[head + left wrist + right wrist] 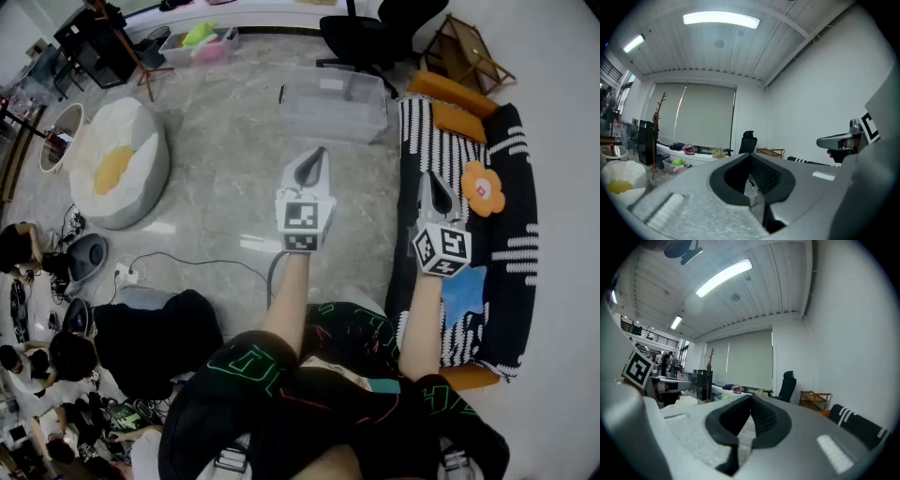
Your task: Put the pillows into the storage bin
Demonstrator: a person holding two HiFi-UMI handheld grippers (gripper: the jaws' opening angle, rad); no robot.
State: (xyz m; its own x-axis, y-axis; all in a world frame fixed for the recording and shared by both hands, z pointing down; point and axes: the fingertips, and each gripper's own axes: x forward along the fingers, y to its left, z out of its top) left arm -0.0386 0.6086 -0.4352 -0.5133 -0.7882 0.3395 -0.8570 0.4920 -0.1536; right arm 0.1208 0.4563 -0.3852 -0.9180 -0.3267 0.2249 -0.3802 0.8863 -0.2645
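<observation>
The left tongs point(318, 153) and right tongs point(434, 178) are both closed with nothing between them. Each carries a cube point(304, 221) of black-and-white square markers (patterns, not letters). The orange pillows point(459, 120), a flower-shaped pillow point(482, 187) and a blue pillow point(466, 298) lie on the striped sofa point(514, 239). The clear storage bin point(328, 122) stands on the floor point(225, 187), just beside the sofa's far end.

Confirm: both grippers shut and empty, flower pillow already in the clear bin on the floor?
No. Head view shows the flower pillow on the sofa, not in the clear bin. Left gripper and right gripper are shut and empty.
</observation>
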